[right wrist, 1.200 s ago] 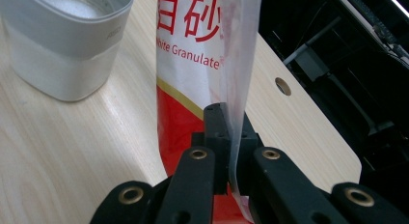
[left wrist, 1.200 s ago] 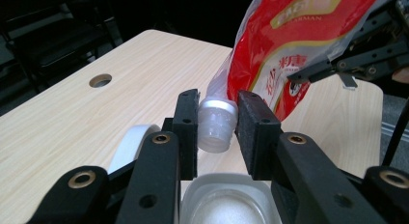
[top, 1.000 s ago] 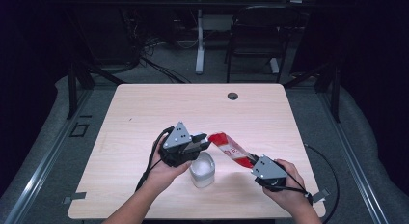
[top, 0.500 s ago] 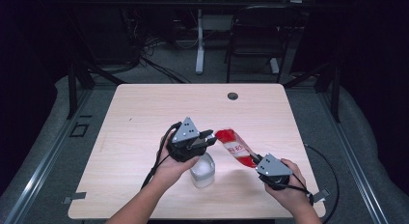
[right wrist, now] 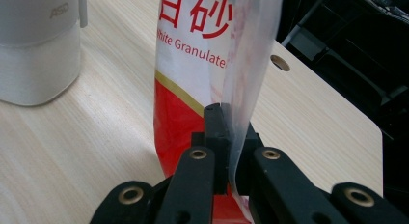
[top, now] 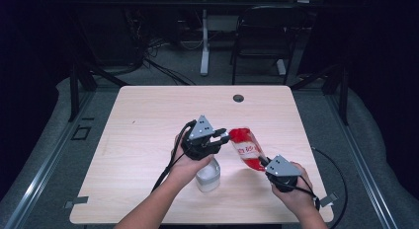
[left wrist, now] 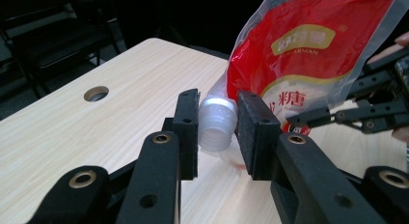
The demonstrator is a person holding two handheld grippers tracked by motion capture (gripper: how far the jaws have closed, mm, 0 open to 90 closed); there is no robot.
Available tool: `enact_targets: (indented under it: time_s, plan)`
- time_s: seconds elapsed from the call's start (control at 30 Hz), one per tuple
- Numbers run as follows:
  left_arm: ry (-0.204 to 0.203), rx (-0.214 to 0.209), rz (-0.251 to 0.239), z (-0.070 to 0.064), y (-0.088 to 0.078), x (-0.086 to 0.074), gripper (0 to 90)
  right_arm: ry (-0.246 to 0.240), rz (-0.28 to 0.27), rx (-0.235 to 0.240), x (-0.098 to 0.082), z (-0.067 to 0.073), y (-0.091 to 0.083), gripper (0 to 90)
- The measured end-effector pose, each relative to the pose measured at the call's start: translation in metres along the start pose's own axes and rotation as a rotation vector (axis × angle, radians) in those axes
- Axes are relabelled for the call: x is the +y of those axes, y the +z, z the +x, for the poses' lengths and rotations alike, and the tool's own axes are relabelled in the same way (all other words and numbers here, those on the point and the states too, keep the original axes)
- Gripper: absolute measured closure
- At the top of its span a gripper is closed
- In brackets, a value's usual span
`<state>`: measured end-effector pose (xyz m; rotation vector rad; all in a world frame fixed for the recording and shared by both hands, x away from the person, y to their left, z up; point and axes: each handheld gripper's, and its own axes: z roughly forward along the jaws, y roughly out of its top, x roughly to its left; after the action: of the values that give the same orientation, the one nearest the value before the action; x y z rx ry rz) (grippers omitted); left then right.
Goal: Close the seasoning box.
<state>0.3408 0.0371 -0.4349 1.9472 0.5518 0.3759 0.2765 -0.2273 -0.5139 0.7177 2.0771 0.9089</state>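
At centre frame, the right gripper (top: 266,163) pinches the soft, floppy white-sugar pouch (top: 245,147) by its edge seam. The left gripper (left wrist: 218,132) brackets the stiff threaded spout (left wrist: 218,123), the firmer hold; whether its pads press cannot be told.

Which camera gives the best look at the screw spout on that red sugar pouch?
The left gripper view: the white threaded spout sits close up between the left gripper's jaws, with no cap on it. In the high view, that gripper covers the spout end of the pouch. The right gripper view shows the pouch's printed side and pinched edge.
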Motion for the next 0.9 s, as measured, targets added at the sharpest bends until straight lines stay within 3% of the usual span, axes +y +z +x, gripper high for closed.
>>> enact_targets:
  time_s: [0.43, 0.83, 0.9]
  plan:
    - [-0.014, 0.007, 0.008, -0.003, 0.019, 0.003, 71.8, 0.064, 0.024, -0.022, -0.012, -0.006, 0.011, 89.2]
    - [-0.019, 0.011, 0.027, -0.007, 0.026, -0.003, 71.7, 0.079, 0.068, 0.012, -0.022, 0.000, 0.025, 89.0]
    - [-0.017, -0.001, 0.024, -0.009, 0.026, -0.004, 71.6, 0.111, 0.065, 0.019, -0.025, -0.002, 0.025, 88.4]
